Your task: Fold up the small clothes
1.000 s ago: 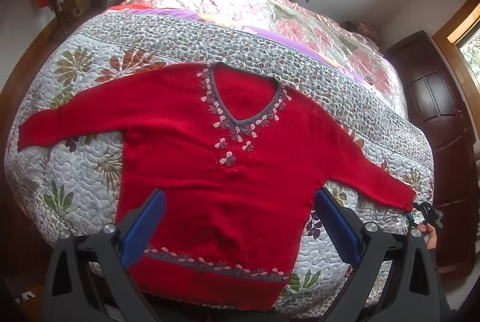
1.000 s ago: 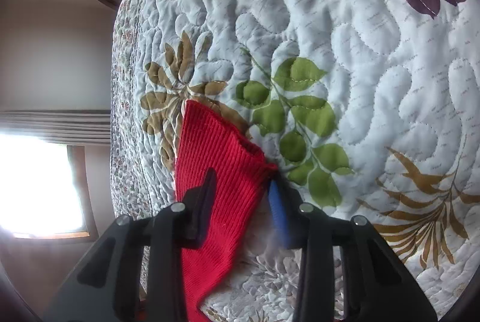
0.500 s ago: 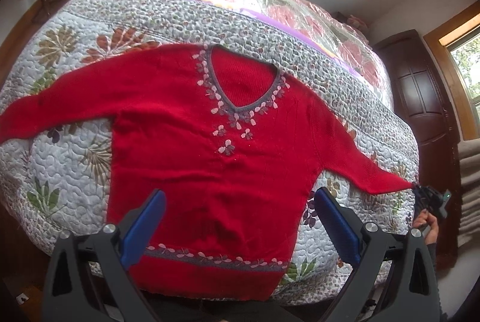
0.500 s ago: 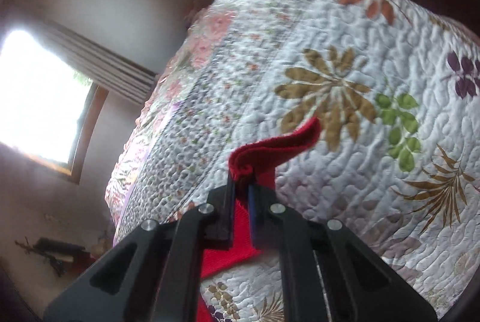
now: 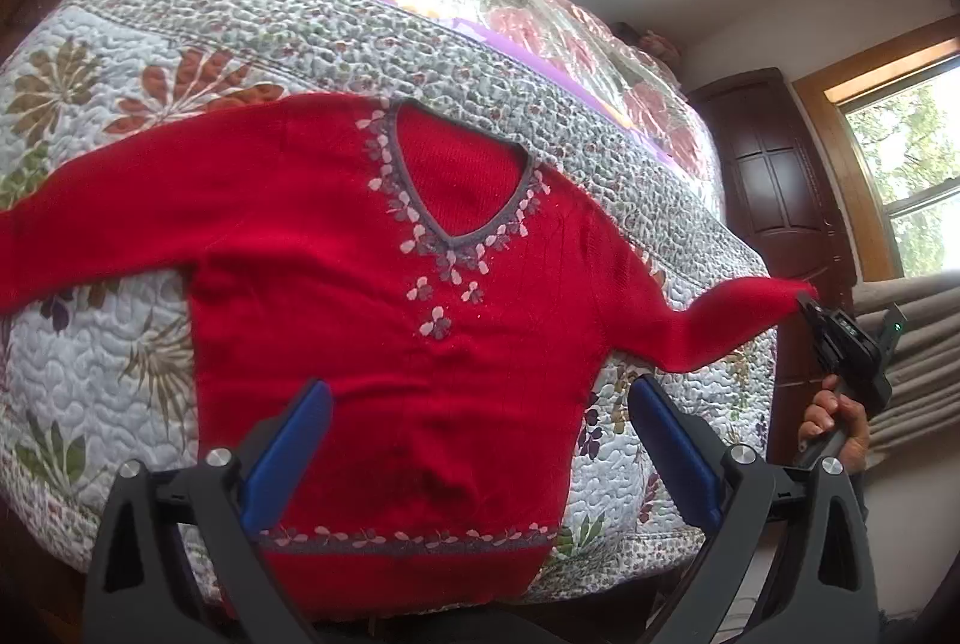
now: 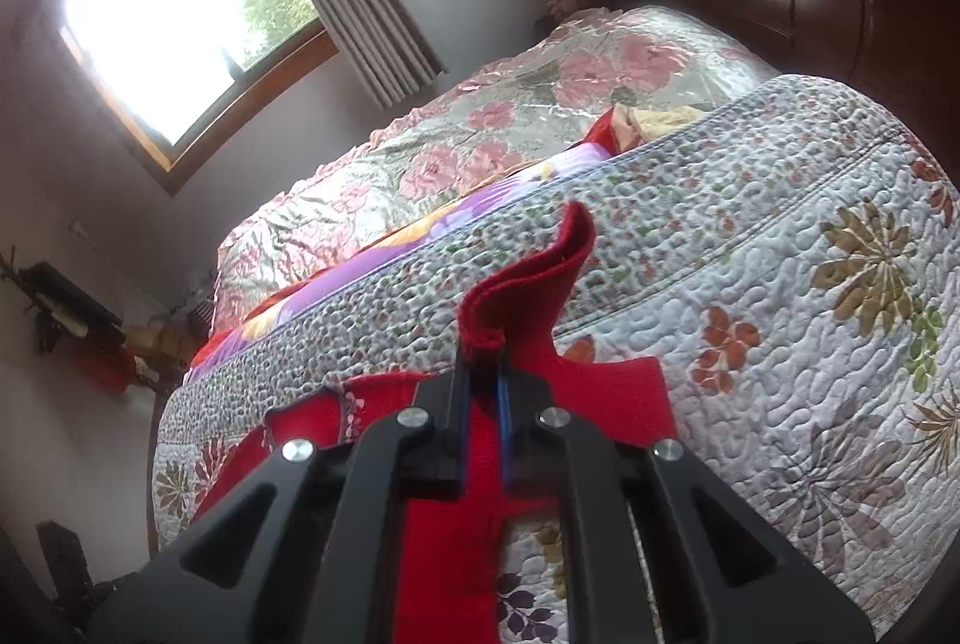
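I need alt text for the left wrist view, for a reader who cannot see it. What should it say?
A red sweater with a grey V-neck lies face up on a floral quilt, its right sleeve cuff lifted off the bed by the shut right gripper in a hand. The open left gripper hovers above the hem.

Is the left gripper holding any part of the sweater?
No, the left gripper is open above the red sweater, its blue pads wide apart.

Left tongs: black triangular-cutout frames, blue pads, silver screws. Right tongs: same black frames, silver screws, blue pad at 1 o'clock of centre.
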`<state>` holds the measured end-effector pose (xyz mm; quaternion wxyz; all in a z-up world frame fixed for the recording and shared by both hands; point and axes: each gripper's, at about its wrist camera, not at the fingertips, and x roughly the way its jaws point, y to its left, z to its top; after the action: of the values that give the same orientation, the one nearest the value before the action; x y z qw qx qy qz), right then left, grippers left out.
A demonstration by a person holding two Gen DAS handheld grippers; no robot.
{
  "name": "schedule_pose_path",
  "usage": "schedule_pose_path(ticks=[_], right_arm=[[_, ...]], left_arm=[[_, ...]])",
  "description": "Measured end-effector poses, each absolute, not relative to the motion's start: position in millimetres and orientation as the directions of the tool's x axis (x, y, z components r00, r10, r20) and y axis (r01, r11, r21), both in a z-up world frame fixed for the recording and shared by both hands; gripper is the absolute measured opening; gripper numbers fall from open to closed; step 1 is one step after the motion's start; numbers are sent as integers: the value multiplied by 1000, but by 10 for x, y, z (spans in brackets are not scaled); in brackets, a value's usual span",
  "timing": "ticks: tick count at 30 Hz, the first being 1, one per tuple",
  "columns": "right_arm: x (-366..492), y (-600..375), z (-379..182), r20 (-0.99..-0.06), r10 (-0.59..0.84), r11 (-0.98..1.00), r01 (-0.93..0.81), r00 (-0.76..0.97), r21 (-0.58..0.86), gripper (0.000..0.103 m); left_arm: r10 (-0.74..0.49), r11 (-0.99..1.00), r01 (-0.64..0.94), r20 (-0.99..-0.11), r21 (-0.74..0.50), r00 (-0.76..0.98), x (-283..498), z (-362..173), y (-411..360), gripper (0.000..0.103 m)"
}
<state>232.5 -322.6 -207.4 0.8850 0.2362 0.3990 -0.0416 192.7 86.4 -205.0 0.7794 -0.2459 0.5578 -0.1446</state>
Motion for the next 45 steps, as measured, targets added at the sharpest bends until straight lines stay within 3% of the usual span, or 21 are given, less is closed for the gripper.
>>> schedule_pose_path(ticks=[11,23,29,36,40,45], right_arm=[[2739,-1861,-2554,-809,133,965,111,573,237,6],[3091,-552,-3700,-910,101,995,-51,402,87,6],[3082,-310,-4057,-932,54,997,-78,359,28,6],[2881,-257,-4091,-935,92,990,-130,343,49,33],[2521,-430,-3954,-936,134,989,-97,325,107,33],[1849,-653,-3884,-948,162,987,-46,274,155,37]], left_arm=[[-587,788,9,-747,-615,313,2447,-2267,970,99],[-649,749,44,-718,-662,252,2912,-2601,931,99],[-740,650,-16,-637,-760,216,3150,-2910,920,99],[-839,509,-106,-520,-854,161,3483,-3327,689,99],[-845,502,-190,-525,-844,102,3669,-3669,453,99],[-797,595,-143,-603,-791,18,3867,-3909,4,99]])
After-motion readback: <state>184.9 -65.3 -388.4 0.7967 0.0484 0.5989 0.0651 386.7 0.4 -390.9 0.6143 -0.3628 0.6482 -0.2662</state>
